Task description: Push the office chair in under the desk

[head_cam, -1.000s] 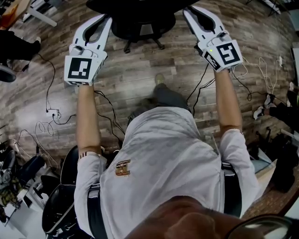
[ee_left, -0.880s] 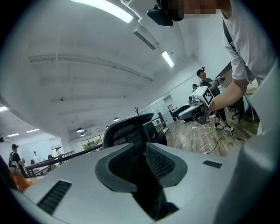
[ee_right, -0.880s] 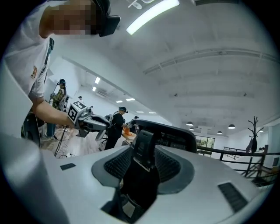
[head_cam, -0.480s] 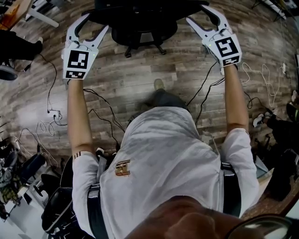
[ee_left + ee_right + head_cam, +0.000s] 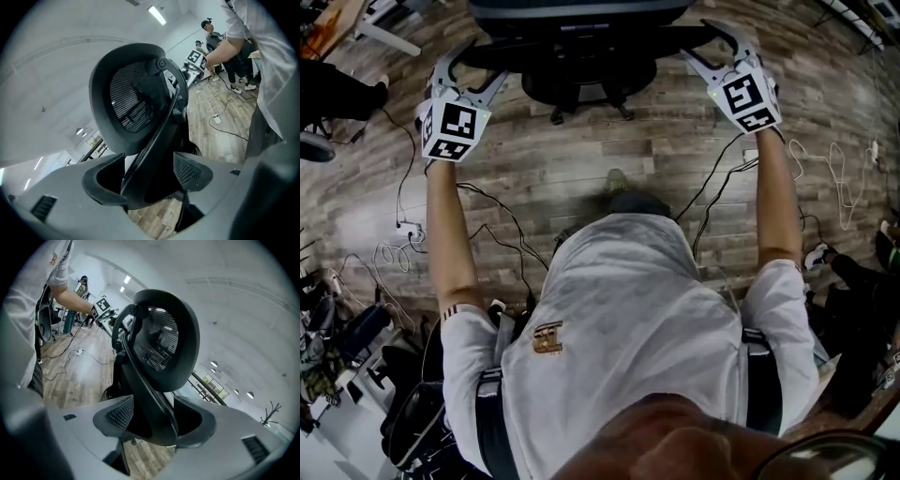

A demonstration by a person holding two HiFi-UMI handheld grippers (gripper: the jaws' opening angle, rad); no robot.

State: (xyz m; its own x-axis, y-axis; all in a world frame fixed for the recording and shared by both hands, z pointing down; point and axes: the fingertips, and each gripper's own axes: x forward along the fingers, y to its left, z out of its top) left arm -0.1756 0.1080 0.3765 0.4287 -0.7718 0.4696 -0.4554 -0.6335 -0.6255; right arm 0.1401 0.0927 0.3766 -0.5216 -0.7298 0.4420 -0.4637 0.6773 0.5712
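The black office chair stands at the top of the head view, its mesh back filling both gripper views. My left gripper is at the chair's left side and my right gripper is at its right side. The jaws of both have just been opening and now stand wide. A black bar of the chair's frame runs between each pair of pads, and I cannot make out either pair pressing on it. No desk shows.
Black and white cables trail over the wooden floor, with a power strip at the left. Another dark chair stands at the lower left. A white furniture leg lies at the top left. Other people stand farther off.
Both grippers have moved forward to the chair's sides and rolled. Their jaws, shut a second ago, have spread wide around the chair's frame.
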